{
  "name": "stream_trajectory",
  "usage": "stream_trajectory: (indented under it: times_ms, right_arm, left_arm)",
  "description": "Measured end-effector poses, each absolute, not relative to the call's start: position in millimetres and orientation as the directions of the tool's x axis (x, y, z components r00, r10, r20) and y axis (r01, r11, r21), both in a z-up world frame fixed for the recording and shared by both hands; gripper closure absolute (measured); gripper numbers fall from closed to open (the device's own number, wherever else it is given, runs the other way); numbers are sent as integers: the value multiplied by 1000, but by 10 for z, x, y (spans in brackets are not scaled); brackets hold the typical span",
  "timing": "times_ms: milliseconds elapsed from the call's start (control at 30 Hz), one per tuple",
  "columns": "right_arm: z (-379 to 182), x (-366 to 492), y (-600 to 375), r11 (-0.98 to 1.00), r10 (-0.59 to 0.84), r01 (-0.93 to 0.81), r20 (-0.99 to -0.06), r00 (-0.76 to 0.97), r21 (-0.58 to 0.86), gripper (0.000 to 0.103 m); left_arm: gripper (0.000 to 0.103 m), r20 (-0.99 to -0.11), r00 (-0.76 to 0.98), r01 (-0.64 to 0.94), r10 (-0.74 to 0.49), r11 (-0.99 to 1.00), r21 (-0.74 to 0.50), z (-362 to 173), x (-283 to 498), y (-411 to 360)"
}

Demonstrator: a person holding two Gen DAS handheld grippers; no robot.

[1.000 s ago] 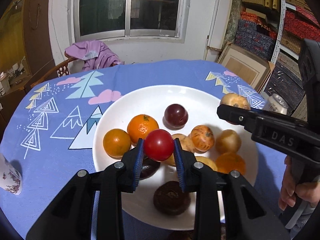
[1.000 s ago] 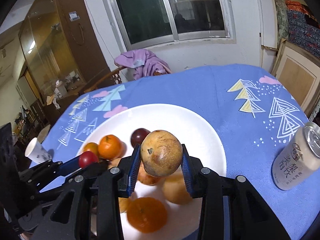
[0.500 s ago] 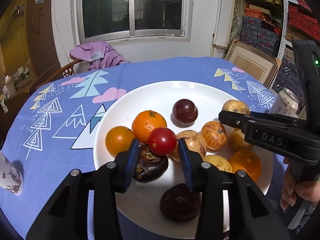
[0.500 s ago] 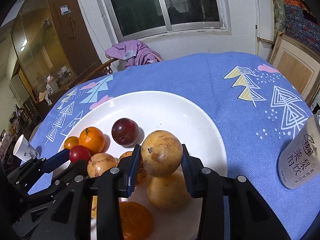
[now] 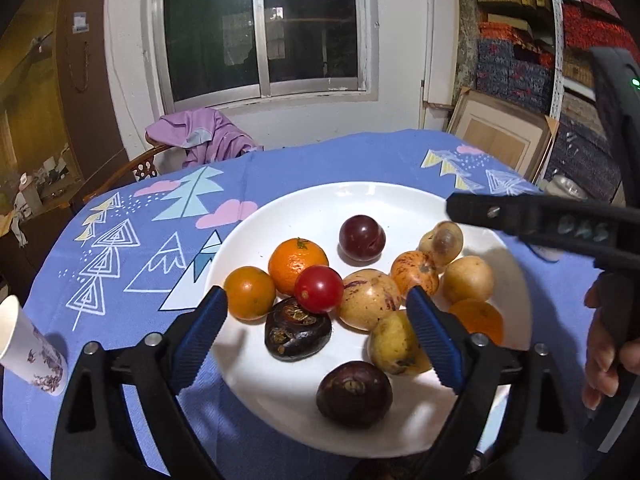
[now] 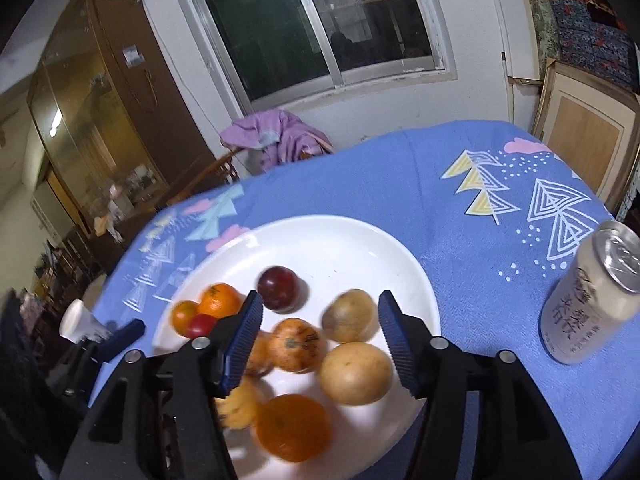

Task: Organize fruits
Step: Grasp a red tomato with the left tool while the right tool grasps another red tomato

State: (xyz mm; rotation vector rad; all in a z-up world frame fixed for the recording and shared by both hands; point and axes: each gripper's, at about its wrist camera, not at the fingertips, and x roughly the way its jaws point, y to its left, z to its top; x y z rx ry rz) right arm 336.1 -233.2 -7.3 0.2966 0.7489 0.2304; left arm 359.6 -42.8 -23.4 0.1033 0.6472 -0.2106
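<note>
A white plate (image 5: 312, 208) on the blue tablecloth holds several fruits. A red tomato (image 5: 319, 289) rests on a dark fruit (image 5: 298, 334) beside two oranges (image 5: 298, 264). A brown-yellow fruit (image 6: 348, 321) lies among the others near a dark plum (image 6: 279, 289). My left gripper (image 5: 316, 336) is open and empty just above the plate's near side. My right gripper (image 6: 320, 340) is open and empty above the plate's right half; it also shows in the left wrist view (image 5: 540, 224).
A drink can (image 6: 588, 300) stands right of the plate. A paper cup (image 5: 28, 344) stands at the table's left edge. A chair with a purple cloth (image 5: 200, 136) is behind the table. Boxes and frames line the right wall.
Both grippers opened. The left one let go of the red tomato onto the pile; the right one let go of the brown-yellow fruit onto the plate. Both pulled back a little.
</note>
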Motion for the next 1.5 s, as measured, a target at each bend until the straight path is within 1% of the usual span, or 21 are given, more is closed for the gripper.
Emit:
stream_trajectory:
  times_ms: [100,200,233,300,333,400,433,467,500,633,700,767,833,900,967,1033,1200,1400,1433,1500]
  right_arm:
    - [213,3093,-2366,910,350,-126,-571,743,394,30]
    - [507,2835,-2363,906,359,-151,-528,770,396,27]
    - [572,2762,-2371,903,365,-159,-516,775,399,25]
    - [727,2525,-2386,898,369,-174,-480,795,403,18]
    - [767,2445,-2398,899,367,-177,-471,802,400,14]
    - [846,2191,-2425,906,355,-182,-450,820,382,12]
    - [852,2108,-2433,909,351,-184,-445,824,375,10]
    - [842,1982,-2460,911,344,-184,-435,832,369,4]
    - [812,1878,-2487,915,330,-173,-430,840,364,3]
    - [471,1537,-2678,916,307,-135,-441,844,378,3]
    - [253,1471,-2798,912,292,-82,-492,820,403,3]
    - [56,1468,-2907,892,309,-38,-545,780,451,3]
    - [-39,1470,-2973,866,333,-9,-563,756,500,3]
    - [-47,1466,-2939,862,356,-31,-559,749,507,3]
    - [-10,1421,-2846,884,343,-58,-560,754,463,3]
    - [29,1384,-2764,901,335,-85,-555,761,426,3]
    - [45,1397,-2662,921,315,-98,-574,756,377,3]
    - [26,1409,-2659,921,315,-92,-581,750,380,3]
    - [22,1409,-2667,920,316,-92,-582,749,381,3]
    - [12,1414,-2666,920,317,-90,-586,746,382,3]
  left_arm:
    - [7,-590,789,193,-173,981,-29,-108,3456,-252]
    - [7,-592,789,157,-162,986,-60,-14,3328,-77]
    - [7,-593,790,144,-159,987,-73,13,3270,-9]
    - [7,-593,789,126,-163,987,-104,43,3147,119]
    - [6,-593,788,120,-165,986,-115,43,3080,177]
    - [6,-593,789,106,-162,986,-129,11,2894,295]
    - [5,-595,789,97,-155,987,-129,-29,2787,353]
    - [5,-601,785,90,-149,988,-128,-64,2698,390]
    - [5,-607,781,87,-149,988,-131,-90,2624,415]
    - [4,-624,761,98,-180,982,-164,-248,2241,449]
    - [4,-632,750,129,-195,980,-150,-329,2100,373]
    - [4,-643,738,166,-205,979,-122,-376,2006,259]
    - [4,-646,731,215,-218,973,-85,-413,1900,103]
    - [4,-657,721,262,-218,964,-31,-458,1833,-54]
    - [4,-676,711,300,-194,953,41,-528,1806,-212]
    - [4,-692,697,325,-189,943,69,-560,1803,-309]
    - [4,-714,669,359,-206,931,68,-595,1831,-382]
    - [4,-731,637,347,-244,938,-11,-605,1948,-306]
    - [4,-731,638,341,-242,940,-15,-602,1967,-278]
    - [4,-724,664,299,-189,954,25,-583,1985,-186]
